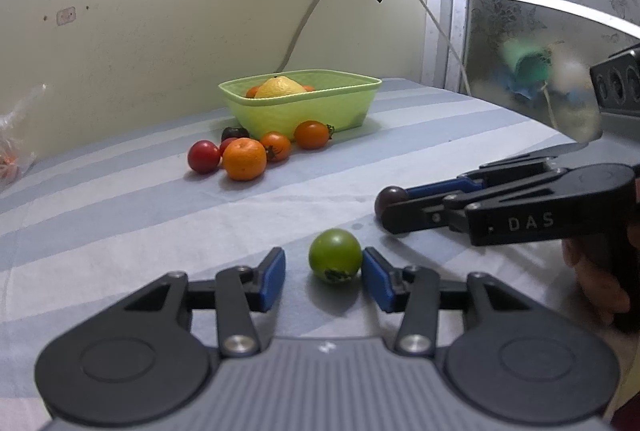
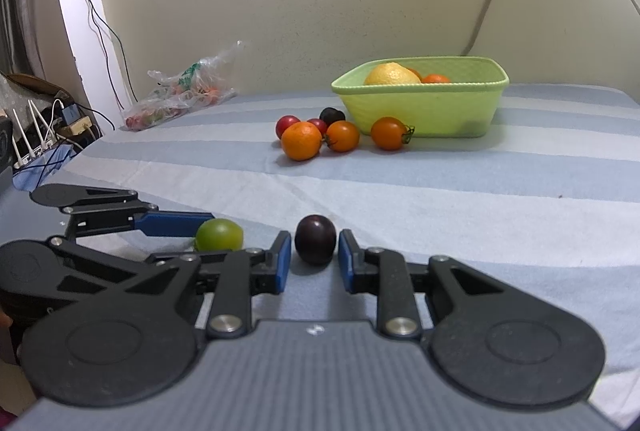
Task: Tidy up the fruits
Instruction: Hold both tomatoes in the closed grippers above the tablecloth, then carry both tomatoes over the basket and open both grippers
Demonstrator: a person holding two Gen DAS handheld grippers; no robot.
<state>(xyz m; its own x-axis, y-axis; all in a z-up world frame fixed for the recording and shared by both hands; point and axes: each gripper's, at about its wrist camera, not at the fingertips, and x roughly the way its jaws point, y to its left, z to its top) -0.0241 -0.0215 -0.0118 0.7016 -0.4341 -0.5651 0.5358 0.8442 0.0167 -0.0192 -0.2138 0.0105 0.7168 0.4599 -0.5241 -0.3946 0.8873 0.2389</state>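
A green tomato (image 1: 335, 255) lies on the striped cloth between the pads of my left gripper (image 1: 323, 259). The right pad touches it, the left pad stands apart, so that gripper is open. My right gripper (image 2: 315, 243) is shut on a dark plum (image 2: 315, 239) low over the cloth, just right of the green tomato (image 2: 219, 235). In the left wrist view the right gripper (image 1: 390, 209) reaches in from the right with the plum (image 1: 391, 195) at its tips. Farther back stands a green basket (image 2: 420, 111) holding a lemon (image 2: 390, 75) and orange fruit.
In front of the basket (image 1: 300, 111) lie a mandarin (image 2: 301, 141), orange tomatoes (image 2: 388, 133), red ones (image 2: 287, 125) and a dark one (image 2: 332, 115). A plastic bag (image 2: 180, 91) sits at the far left by the wall. Cables and routers (image 2: 36, 143) stand beyond the left edge.
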